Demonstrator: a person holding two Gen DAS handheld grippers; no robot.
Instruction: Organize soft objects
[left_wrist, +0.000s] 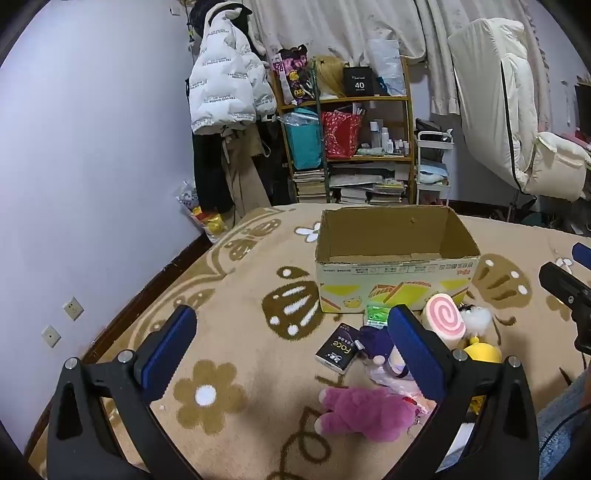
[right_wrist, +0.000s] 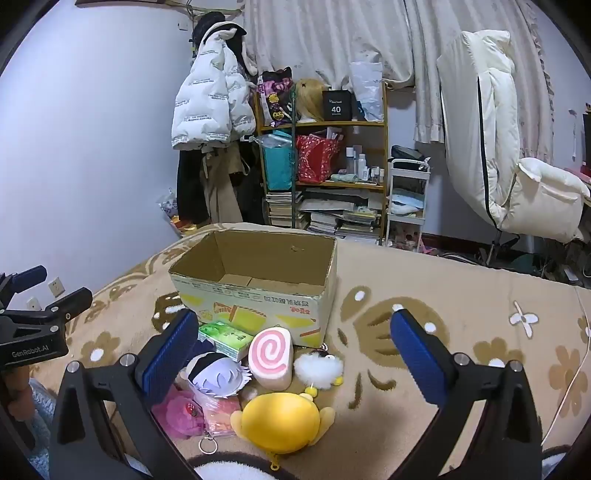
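Observation:
An open empty cardboard box (left_wrist: 397, 271) (right_wrist: 258, 299) stands on the beige flower blanket. In front of it lie soft toys: a pink swirl roll cushion (left_wrist: 443, 319) (right_wrist: 271, 356), a pink plush (left_wrist: 365, 413) (right_wrist: 181, 413), a yellow plush (right_wrist: 280, 419) (left_wrist: 482, 352), a white-haired doll head (right_wrist: 218, 374), a white pompom (right_wrist: 319, 365), a green tissue pack (right_wrist: 225, 338) and a black Face pack (left_wrist: 338, 349). My left gripper (left_wrist: 291, 354) is open above the blanket, left of the pile. My right gripper (right_wrist: 295, 358) is open and empty above the pile.
The blanket (left_wrist: 236, 295) covers a bed. A wooden shelf (left_wrist: 347, 147) with books, bags and bottles, hanging coats (left_wrist: 225, 81) and a white trolley (right_wrist: 406, 199) stand behind. A white padded chair (right_wrist: 517, 166) stands right. The wall runs along the left.

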